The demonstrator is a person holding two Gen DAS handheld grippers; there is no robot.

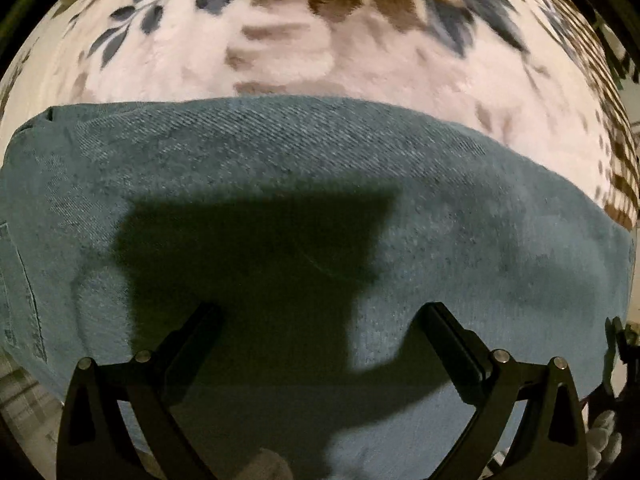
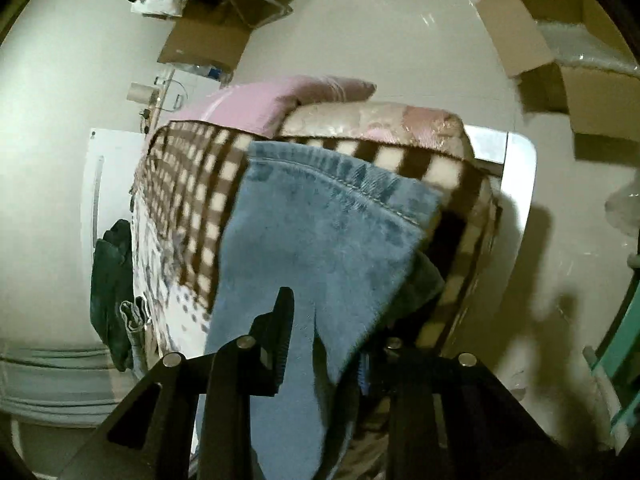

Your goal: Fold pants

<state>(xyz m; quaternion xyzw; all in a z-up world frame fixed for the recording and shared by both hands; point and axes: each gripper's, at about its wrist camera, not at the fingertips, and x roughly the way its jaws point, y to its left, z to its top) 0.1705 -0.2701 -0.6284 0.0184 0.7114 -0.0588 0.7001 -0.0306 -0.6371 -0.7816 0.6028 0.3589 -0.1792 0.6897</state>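
Your left tongs (image 1: 320,336) hover spread wide above the blue pants (image 1: 280,168), which lie on the floral blanket (image 1: 360,48). Your right tongs (image 2: 328,320) grip a pants edge; that denim could slip free, and the fold sags crooked.

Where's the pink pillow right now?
In the right wrist view, the pink pillow lies at the far end of the bed, beyond the checked blanket and the blue jeans held up by the right gripper.
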